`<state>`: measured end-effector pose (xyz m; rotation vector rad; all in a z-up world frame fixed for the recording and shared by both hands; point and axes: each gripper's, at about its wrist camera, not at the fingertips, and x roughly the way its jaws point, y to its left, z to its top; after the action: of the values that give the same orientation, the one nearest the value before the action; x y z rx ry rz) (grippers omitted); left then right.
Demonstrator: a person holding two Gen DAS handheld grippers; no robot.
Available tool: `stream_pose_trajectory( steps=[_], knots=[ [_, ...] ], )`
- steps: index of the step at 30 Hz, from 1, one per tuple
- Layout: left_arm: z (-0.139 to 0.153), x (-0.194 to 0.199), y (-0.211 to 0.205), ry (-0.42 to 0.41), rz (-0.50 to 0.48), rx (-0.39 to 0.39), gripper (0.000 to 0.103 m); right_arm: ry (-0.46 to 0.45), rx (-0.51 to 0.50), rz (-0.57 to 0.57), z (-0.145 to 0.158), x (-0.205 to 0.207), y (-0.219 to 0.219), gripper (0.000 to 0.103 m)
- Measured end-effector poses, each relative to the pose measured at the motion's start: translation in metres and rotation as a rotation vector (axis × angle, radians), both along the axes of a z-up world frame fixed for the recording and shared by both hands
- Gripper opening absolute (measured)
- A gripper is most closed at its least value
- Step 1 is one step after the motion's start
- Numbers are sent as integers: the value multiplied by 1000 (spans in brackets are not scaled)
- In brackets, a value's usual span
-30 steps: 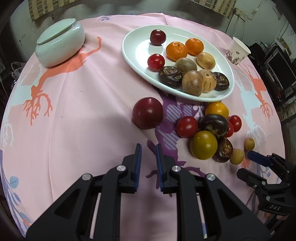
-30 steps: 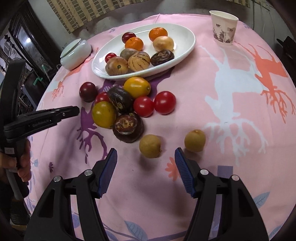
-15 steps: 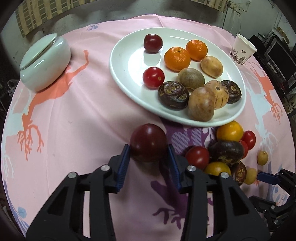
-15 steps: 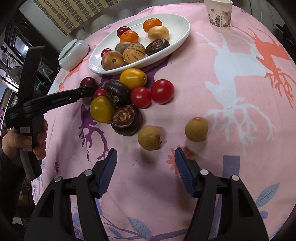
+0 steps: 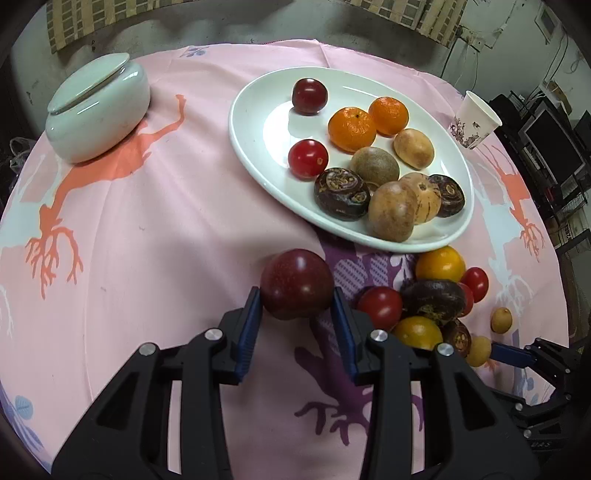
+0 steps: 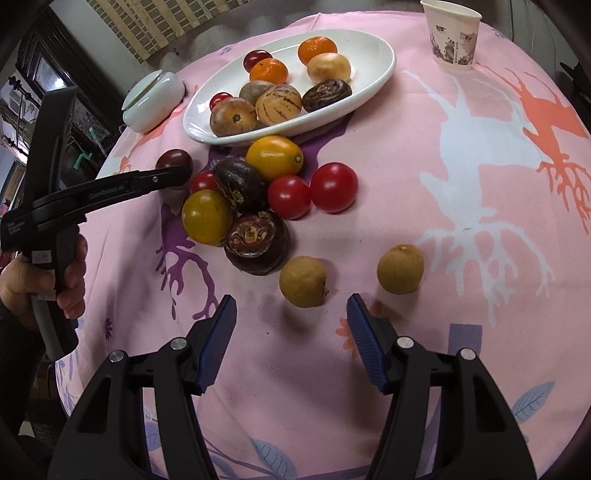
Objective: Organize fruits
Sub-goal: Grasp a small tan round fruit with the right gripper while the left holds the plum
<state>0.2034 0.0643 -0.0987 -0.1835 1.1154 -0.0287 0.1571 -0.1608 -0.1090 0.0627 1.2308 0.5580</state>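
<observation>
Two grippers over a round worktop [image 5: 155,206] under pink printed cloth. Item 1, left gripper [image 5: 295,314]: a second ago it hung above the cloth with jaws nearly shut on nothing and the dark red plum [image 5: 297,283] lying ahead of it; now the plum sits between the blue pads, which touch it on both sides as the jaws finish closing on it. Judgement: the pick is made or all but made, and the carry to the white oval plate [image 5: 258,147] comes next. Plum's place: at the jaw tips, just short of the plate's near rim, left of the loose fruit pile [image 6: 255,199]. Item 2, right gripper [image 6: 291,321]: placed as before, its jaws easing inward a little but well apart, nothing between the pads. A tan round fruit [image 6: 303,281] lies just beyond the tips, roughly centred on the gap; a second tan fruit [image 6: 400,268] lies further right, outside the jaws. Item 3, plate contents: tangerines, small red fruits, brown and dark fruits, already gathered. Item 4, bystanders: lidded pale-green dish [image 5: 98,110], paper cup [image 6: 451,35]. Remaining: pile and both tan fruits off the plate.
</observation>
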Motion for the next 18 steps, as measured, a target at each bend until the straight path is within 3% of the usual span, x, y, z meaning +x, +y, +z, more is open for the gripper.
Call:
stream_pose_trajectory(
  steps=[8, 10, 12, 18],
  knots=[
    [3, -21, -5, 25, -21, -30, 39, -47, -40, 16, -3, 8, 9, 51],
    [1, -22, -5, 34, -17, -27, 39, -72, -71, 32, -3, 9, 13, 42],
    [-1, -20, -5, 40, -11, -29, 39, -101, -98, 39, -4, 11, 17, 26],
    [-1, -14, -4, 35, -5, -12, 43, -78, -60, 34, -5, 15, 15, 26]
  ],
)
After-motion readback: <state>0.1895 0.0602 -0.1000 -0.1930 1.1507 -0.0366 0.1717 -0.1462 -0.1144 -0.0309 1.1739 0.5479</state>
